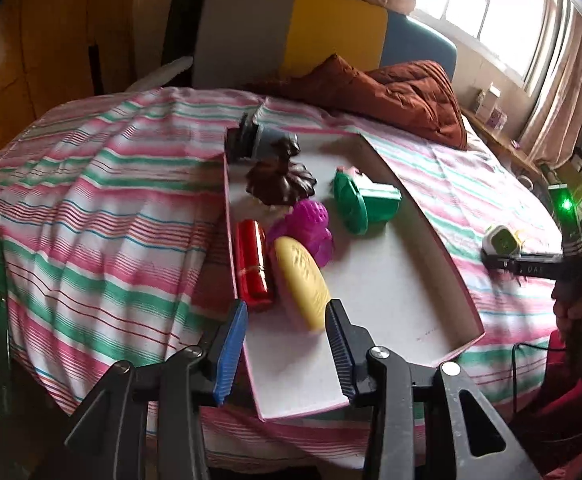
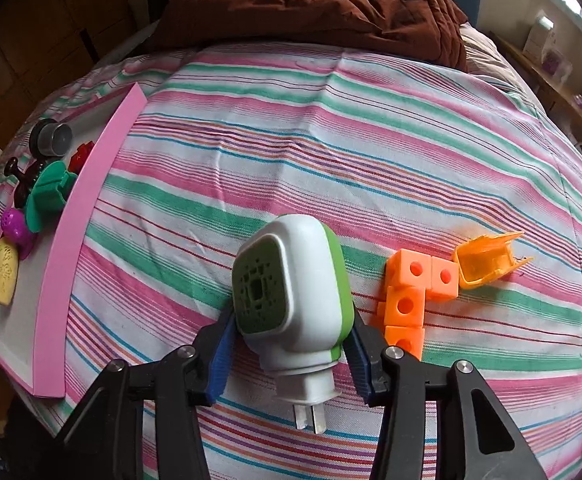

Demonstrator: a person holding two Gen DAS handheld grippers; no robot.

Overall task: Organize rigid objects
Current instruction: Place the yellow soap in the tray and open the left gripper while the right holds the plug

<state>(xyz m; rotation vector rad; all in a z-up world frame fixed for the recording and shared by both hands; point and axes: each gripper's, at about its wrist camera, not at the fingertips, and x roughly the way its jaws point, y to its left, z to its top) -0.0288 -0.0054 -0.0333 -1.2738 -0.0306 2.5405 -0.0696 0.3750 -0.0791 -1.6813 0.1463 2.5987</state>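
Note:
A shallow pink-rimmed white tray (image 1: 395,280) lies on the striped bed. In it lie a yellow oval piece (image 1: 303,284), a red cylinder (image 1: 253,268), a magenta toy (image 1: 311,224), a green piece (image 1: 365,202), a dark brown piece (image 1: 281,182) and a grey cylinder (image 1: 263,142). My left gripper (image 1: 287,344) is open over the tray's near corner, just short of the yellow piece. My right gripper (image 2: 291,356) is shut on a white and green plug-in device (image 2: 295,296), its prongs pointing back toward me. The device (image 1: 501,238) and right gripper also show in the left view.
Orange linked cubes (image 2: 411,296) and an orange open clip case (image 2: 487,260) lie just right of the device. The tray (image 2: 71,240) is far left in the right view. A brown quilt (image 2: 331,8) is bunched at the bed's far end. A shelf runs under the window.

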